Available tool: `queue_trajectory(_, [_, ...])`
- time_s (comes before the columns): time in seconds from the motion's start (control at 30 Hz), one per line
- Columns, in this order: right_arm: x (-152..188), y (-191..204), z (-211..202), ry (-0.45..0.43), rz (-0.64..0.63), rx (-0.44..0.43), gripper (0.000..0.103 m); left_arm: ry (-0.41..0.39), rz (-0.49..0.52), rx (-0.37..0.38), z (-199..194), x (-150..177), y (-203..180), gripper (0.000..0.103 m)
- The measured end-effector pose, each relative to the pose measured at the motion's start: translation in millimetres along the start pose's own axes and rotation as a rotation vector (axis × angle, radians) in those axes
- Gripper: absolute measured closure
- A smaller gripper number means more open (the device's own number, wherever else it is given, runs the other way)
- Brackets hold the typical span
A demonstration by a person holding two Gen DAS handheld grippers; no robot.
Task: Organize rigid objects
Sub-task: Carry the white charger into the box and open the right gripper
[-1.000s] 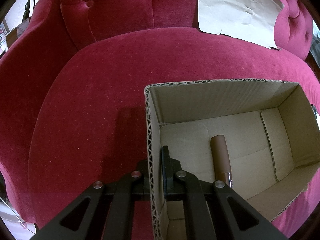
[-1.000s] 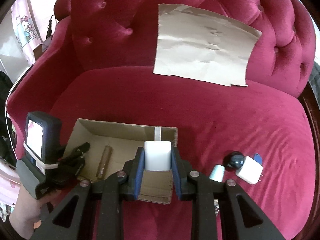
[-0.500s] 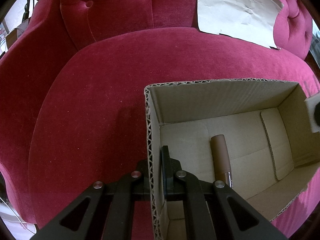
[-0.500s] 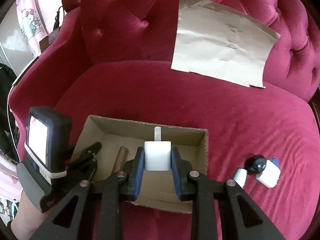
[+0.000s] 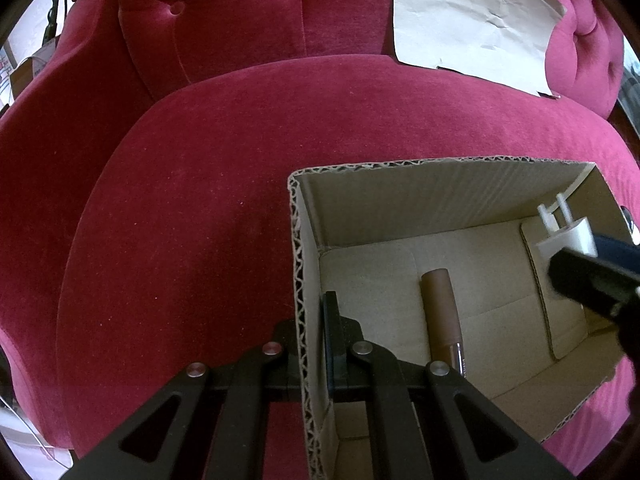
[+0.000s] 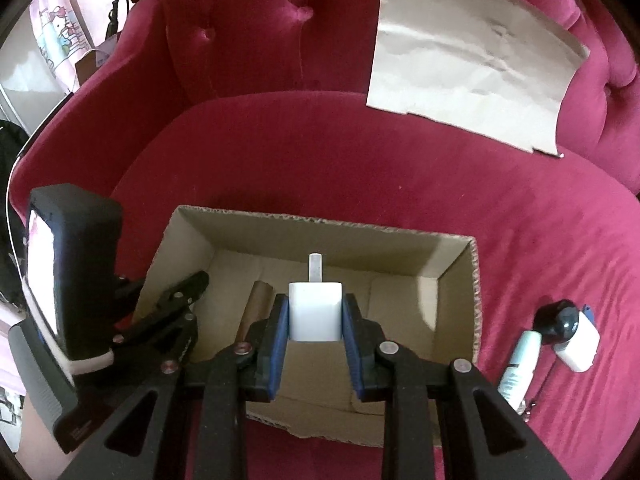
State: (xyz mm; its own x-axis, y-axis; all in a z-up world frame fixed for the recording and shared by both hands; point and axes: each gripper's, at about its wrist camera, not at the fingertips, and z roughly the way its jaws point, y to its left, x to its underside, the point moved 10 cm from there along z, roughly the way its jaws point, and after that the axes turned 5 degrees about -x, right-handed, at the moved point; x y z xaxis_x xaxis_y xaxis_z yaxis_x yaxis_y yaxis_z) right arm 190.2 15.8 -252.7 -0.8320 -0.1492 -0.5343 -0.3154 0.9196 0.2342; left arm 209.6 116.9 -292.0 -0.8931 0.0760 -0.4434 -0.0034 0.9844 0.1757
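Charger (image 6: 315, 311) now over box (image 5: 440, 196) | right fingers pinch it | left clamps wall

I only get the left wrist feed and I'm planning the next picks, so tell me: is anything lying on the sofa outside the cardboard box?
Observer: Yes. On the seat to the right of the cardboard box lie a white tube, a black round object and a second white charger.
Operator: How is the right claw gripping its charger?
Observer: The right claw pinches the white charger by its two flat sides, with the prongs pointing forward over the box.
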Motion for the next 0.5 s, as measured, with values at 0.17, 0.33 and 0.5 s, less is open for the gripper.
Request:
queue_trajectory(0.17, [4.6,4.2,11.6,0.019,0.007,-0.021,0.076,0.001,0.000,0.000,-0.2,0.0,0.0,0.098])
queue_trajectory(0.33, [8.4,6.8,20.1,0.039,0.009,-0.036,0.076,0.000,0.001,0.000,-0.1,-0.1,-0.2,0.098])
queue_trajectory(0.5, [8.1,9.0,18.3,0.034,0.008,-0.043,0.076,0.000,0.002,-0.001,-0.5,0.0,-0.6,0.098])
